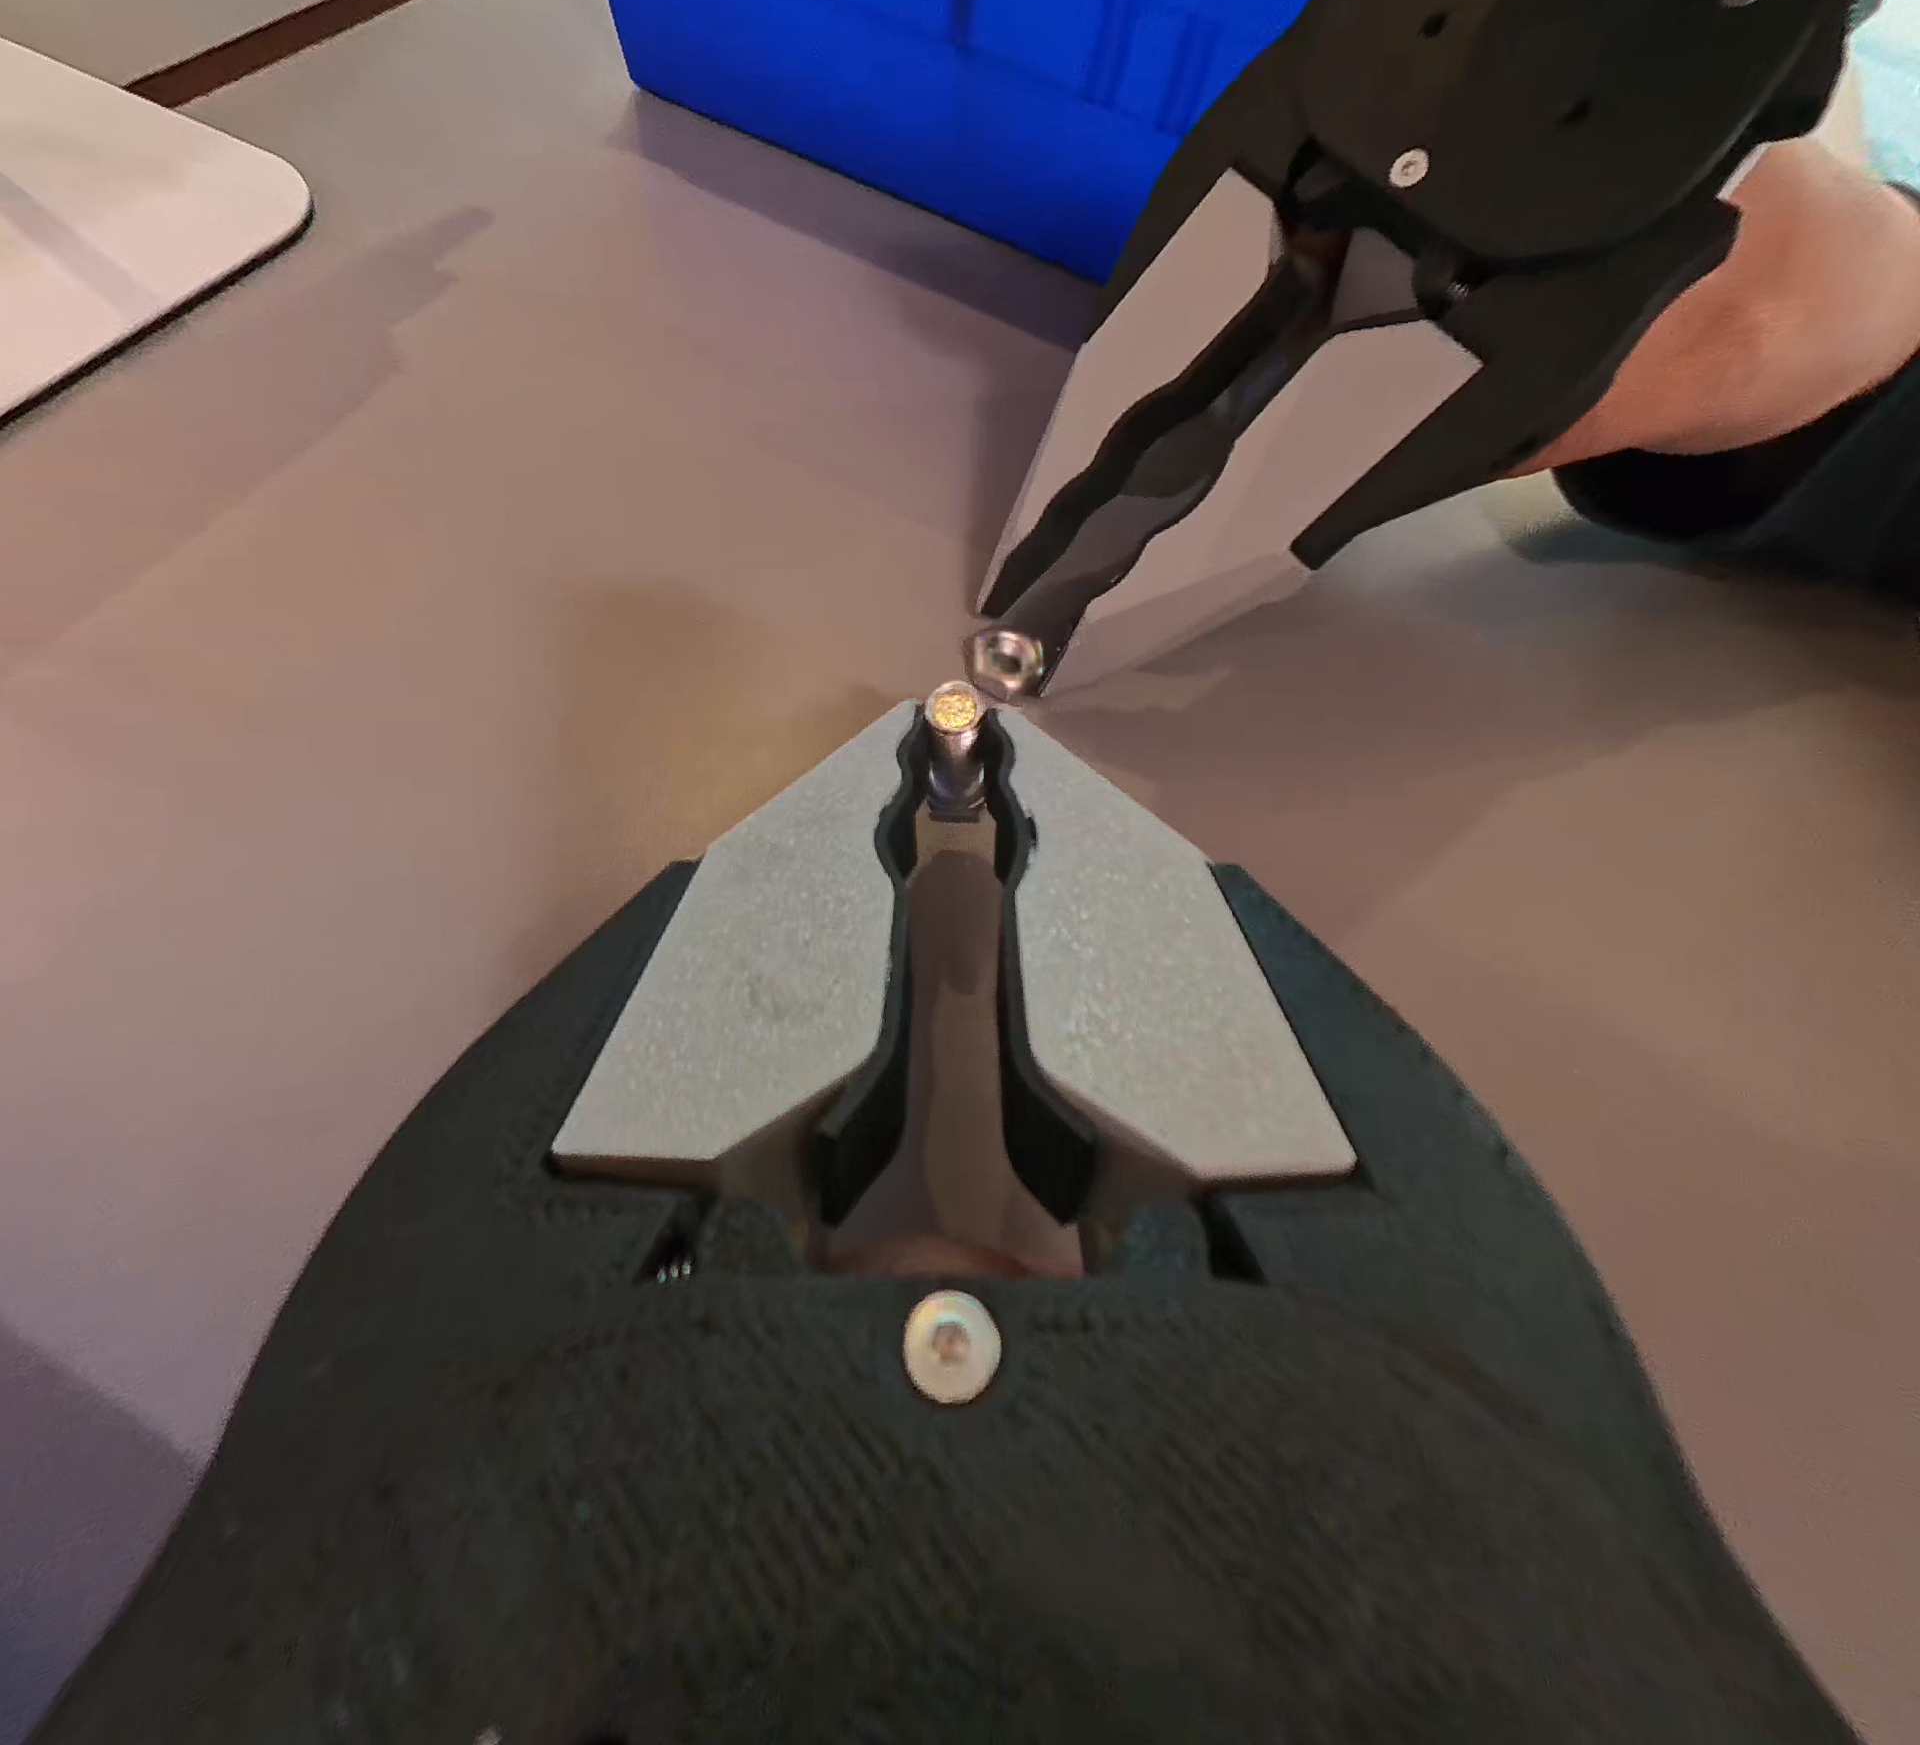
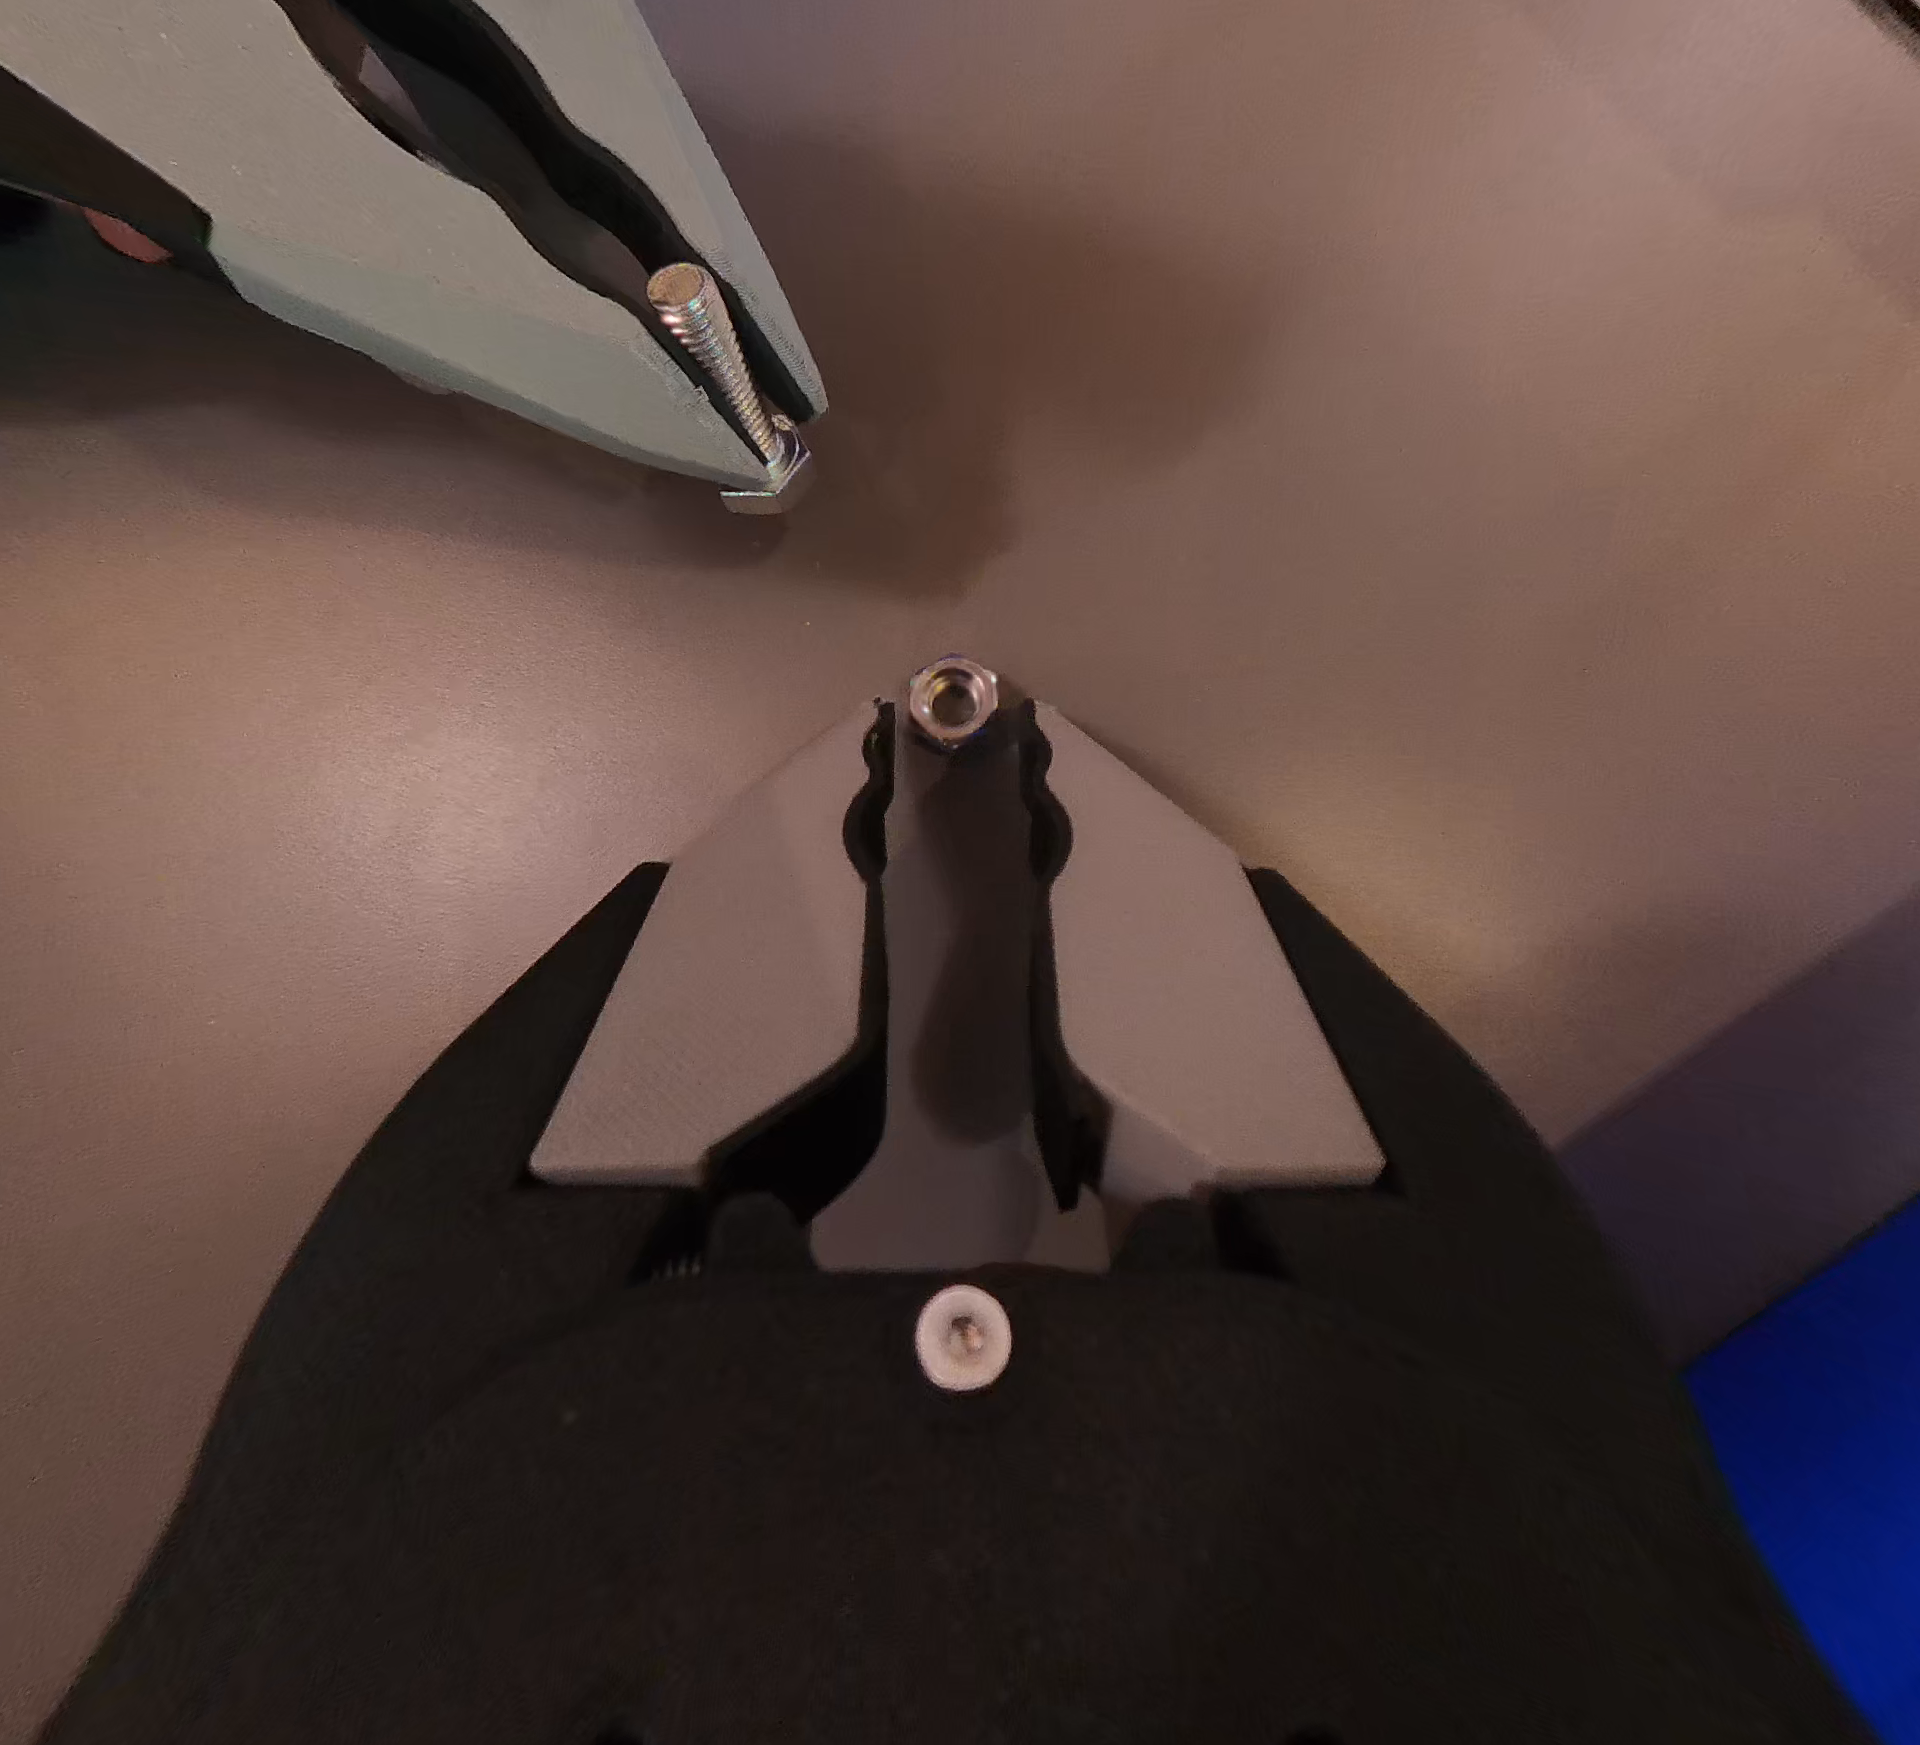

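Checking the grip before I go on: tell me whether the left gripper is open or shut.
Shut. In the left wrist view the left gripper has its fingertips closed on a bolt; the right wrist view shows that threaded bolt pinched between them.

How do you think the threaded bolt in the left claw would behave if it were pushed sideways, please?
The bolt looks like rigid metal, so it probably won't bend. Clamped only between the left claw tips, it might pivot or slip. Its round shank would likely roll on the table.

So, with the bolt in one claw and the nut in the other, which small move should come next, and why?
Probably a small nudge of the right claw so the nut's hole faces the bolt's threaded end. In the left wrist view the nut sits just beside and above the tip, off its axis. Both claws are shut on their parts above the table.
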The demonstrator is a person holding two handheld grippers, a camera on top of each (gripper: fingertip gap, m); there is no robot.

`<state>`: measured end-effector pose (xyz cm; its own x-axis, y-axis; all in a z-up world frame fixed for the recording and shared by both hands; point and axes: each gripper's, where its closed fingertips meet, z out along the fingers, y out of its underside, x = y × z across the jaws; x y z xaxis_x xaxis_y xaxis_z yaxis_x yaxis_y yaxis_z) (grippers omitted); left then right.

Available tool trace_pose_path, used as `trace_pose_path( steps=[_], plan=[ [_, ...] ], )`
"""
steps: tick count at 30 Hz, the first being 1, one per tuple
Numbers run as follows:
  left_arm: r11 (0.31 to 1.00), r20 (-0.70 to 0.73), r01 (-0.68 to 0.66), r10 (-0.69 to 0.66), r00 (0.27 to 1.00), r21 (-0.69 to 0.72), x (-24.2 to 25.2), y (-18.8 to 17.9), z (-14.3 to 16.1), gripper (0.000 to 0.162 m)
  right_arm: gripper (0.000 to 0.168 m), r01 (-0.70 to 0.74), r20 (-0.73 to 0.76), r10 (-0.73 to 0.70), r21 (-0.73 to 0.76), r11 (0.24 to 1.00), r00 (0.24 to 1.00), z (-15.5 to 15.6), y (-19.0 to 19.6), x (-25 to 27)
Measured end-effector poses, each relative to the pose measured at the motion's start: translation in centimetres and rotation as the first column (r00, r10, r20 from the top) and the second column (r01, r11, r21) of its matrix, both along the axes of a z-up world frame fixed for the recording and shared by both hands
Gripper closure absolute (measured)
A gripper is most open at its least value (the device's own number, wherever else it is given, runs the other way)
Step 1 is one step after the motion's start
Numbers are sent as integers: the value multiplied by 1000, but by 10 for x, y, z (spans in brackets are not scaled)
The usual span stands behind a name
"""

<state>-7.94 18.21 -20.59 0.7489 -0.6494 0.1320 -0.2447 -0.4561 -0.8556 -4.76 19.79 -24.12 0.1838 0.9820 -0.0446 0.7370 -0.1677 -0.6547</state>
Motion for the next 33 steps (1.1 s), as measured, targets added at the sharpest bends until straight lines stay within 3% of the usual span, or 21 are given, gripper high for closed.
trace_pose_path(
  steps=[8, 15, 18, 21, 28, 33],
  plan=[
    [1000, 189, 21, -23, 982, 9, 3, -5, 26, 155, 141, -154, -287, 130, -60, 986, 949, 50, -30, -20],
    [996, 285, 81, -87, 955, 31, 14, -15, 44, 155, 140, -199, -386, 176, -21, 980, 905, 66, -43, -30],
    [995, 308, 94, -103, 946, 44, 18, -18, 51, 155, 152, -190, -374, 175, -4, 982, 911, 62, -43, -32],
    [994, 318, 89, -106, 942, 67, 17, -18, 56, 155, 154, -183, -411, 164, -7, 983, 897, 66, -45, -34],
    [989, 381, 72, -116, 917, 128, 17, -18, 73, 155, 154, -229, -568, 77, -200, 953, 819, 85, -51, -38],
    [986, 399, 86, -136, 907, 140, 20, -21, 76, 155, 154, -268, -624, 51, -259, 928, 780, 93, -54, -37]
  ],
)
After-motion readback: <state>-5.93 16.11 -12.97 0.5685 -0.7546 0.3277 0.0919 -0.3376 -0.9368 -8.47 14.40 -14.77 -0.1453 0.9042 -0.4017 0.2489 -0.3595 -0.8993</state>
